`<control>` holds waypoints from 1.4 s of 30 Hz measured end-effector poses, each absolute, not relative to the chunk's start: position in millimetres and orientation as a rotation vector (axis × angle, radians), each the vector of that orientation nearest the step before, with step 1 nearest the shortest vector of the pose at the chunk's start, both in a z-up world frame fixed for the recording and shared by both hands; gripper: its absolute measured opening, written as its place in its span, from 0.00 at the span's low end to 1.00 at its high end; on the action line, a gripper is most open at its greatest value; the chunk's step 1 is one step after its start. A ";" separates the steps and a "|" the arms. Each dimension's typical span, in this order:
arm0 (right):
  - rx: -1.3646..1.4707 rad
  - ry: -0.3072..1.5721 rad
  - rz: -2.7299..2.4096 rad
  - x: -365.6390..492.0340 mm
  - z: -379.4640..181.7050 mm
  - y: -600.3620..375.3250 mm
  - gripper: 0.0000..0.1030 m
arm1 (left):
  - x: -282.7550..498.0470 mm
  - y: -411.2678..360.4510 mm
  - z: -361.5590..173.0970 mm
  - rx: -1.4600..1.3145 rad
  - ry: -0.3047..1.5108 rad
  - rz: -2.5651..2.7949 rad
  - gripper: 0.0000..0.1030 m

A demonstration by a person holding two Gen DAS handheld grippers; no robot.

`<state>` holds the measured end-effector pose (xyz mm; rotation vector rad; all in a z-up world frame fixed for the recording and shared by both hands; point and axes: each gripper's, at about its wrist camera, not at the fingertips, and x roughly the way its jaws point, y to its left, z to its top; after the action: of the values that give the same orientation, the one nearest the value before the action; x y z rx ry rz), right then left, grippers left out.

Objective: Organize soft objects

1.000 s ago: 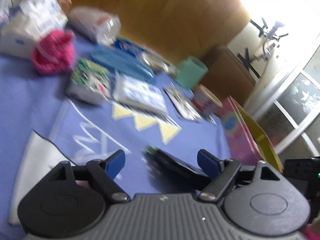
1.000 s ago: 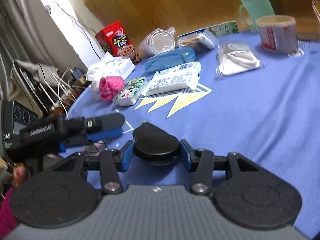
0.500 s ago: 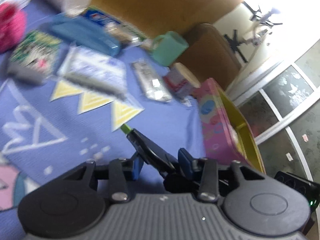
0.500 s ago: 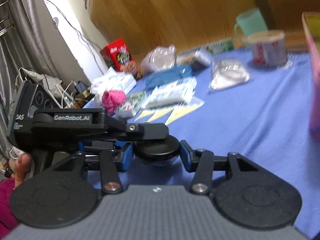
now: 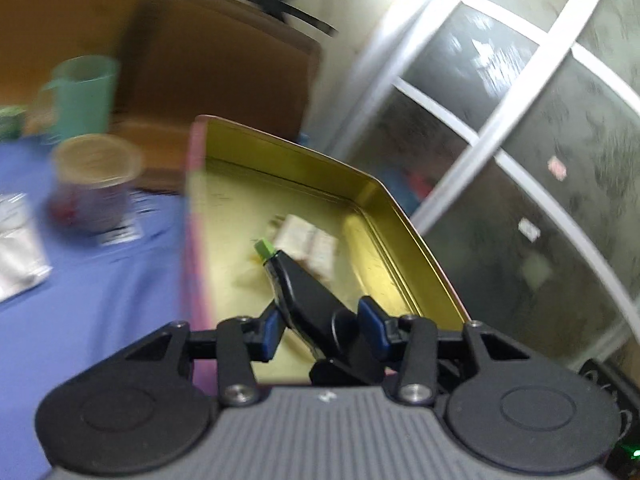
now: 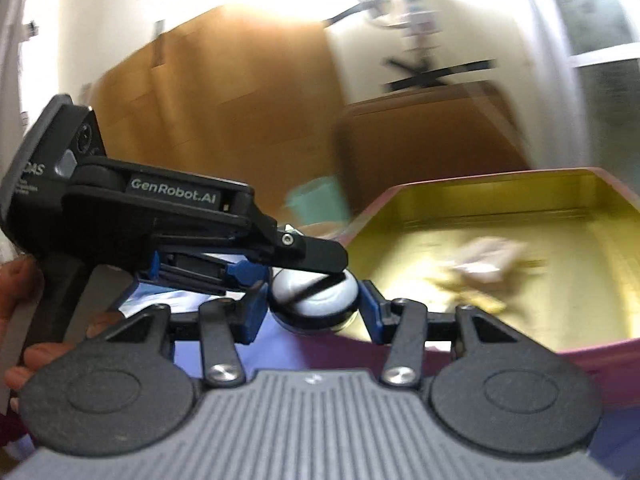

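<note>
My left gripper [image 5: 320, 326] is shut on a black tube with a green tip [image 5: 304, 292] and holds it over the near end of an open tin tray [image 5: 384, 196] with a gold inside and pink outer wall. My right gripper [image 6: 310, 306] is shut on the tube's round black cap end [image 6: 314, 298], just before the tray's near wall [image 6: 500, 354]. The left gripper's body [image 6: 160, 216] sits just left of and above it. A pale packet [image 5: 308, 240] lies inside the tray; it also shows blurred in the right wrist view [image 6: 486, 258].
On the blue tablecloth [image 5: 100, 280] left of the tray stand a paper cup [image 5: 94, 184] and a teal mug [image 5: 82, 96], with a clear bag [image 5: 18, 248] at the edge. A brown chair [image 5: 224, 80] is behind. A window frame [image 5: 500, 128] is to the right.
Both grippers swung right with the tube, from over the cluttered cloth to the tin tray. The left gripper, open a second ago, closed on the tube.
</note>
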<state>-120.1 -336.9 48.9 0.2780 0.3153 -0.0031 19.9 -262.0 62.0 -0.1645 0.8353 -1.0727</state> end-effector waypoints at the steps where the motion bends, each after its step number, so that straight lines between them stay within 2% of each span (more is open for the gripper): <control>1: 0.270 0.315 -0.036 -122.1 47.4 -346.4 0.50 | 16.7 -271.4 61.2 -0.144 0.830 -1.074 0.44; 6: 0.057 0.336 -0.361 -121.7 27.0 -369.1 0.52 | 2.5 -284.7 53.8 -0.072 0.817 -1.057 0.42; 7: 0.030 0.331 -0.426 -121.5 22.4 -372.7 0.55 | 1.0 -279.5 52.6 -0.070 0.818 -1.053 0.42; 8: 0.043 0.325 -0.450 -124.1 21.2 -379.8 0.58 | 0.3 -273.0 52.1 -0.069 0.815 -1.046 0.42; 13: 0.147 0.281 -0.431 -134.9 23.3 -394.5 0.58 | -0.6 -220.1 53.4 -0.096 0.756 -1.021 0.42; 14: 0.150 0.273 -0.419 -135.3 24.9 -389.2 0.58 | -3.8 -202.4 55.6 -0.111 0.725 -1.024 0.49; 16: 0.156 0.251 -0.372 -135.3 29.5 -380.4 0.58 | -9.0 -173.2 57.4 -0.089 0.688 -0.937 0.53; 23: 0.087 0.214 -0.062 -109.6 53.5 -313.6 0.58 | -7.5 -59.3 41.8 -0.106 0.647 -0.664 0.53; 31: 0.073 0.404 0.342 -28.8 45.2 -222.8 0.58 | 11.9 31.1 11.4 -0.142 0.641 -0.359 0.53; 34: -0.016 0.485 0.461 8.4 36.2 -188.7 0.64 | 14.2 51.8 5.3 -0.253 0.643 -0.359 0.54; 35: -0.054 0.505 0.483 20.1 32.4 -177.9 0.73 | 13.9 55.3 5.9 -0.270 0.629 -0.357 0.55; 38: -0.121 0.544 0.532 56.6 25.2 -158.7 0.87 | 15.9 61.1 3.4 -0.312 0.638 -0.368 0.55; 42: -0.027 0.625 0.561 108.8 21.8 -157.4 0.93 | 13.2 67.5 2.5 -0.340 0.629 -0.387 0.56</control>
<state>108.8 -157.4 21.8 -0.0273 0.6250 0.5611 13.2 67.5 2.5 -0.3404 0.6289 -0.3868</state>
